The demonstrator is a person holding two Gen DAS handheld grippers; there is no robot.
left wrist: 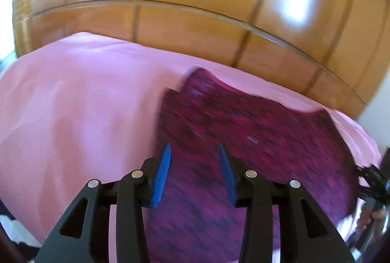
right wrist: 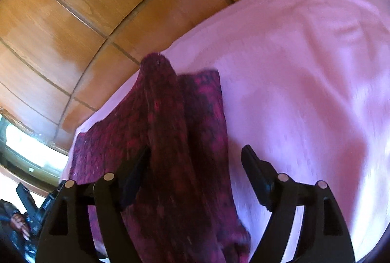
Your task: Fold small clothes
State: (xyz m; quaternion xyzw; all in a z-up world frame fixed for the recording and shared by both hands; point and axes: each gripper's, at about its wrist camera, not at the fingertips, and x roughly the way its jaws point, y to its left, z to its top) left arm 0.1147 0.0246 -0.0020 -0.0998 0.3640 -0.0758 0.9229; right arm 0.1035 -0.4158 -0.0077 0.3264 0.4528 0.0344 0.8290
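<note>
A small magenta-and-black marled garment [left wrist: 256,141] lies spread on a pink bedsheet [left wrist: 73,104]. My left gripper [left wrist: 194,153] is open and hovers just above the garment's near left part, holding nothing. In the right wrist view the same garment [right wrist: 170,129] shows a raised fold that runs toward the camera between my fingers. My right gripper [right wrist: 197,153] is open wide; the fabric drapes against its left finger [right wrist: 139,165], while the right finger [right wrist: 253,165] stands over bare sheet. Both views are motion-blurred.
Glossy wooden wardrobe panels [left wrist: 195,7] stand right behind the bed's far edge. The other gripper and a hand show at the right edge of the left view [left wrist: 373,180] and at the lower left of the right view [right wrist: 29,209]. A bright window [right wrist: 24,141] lies at left.
</note>
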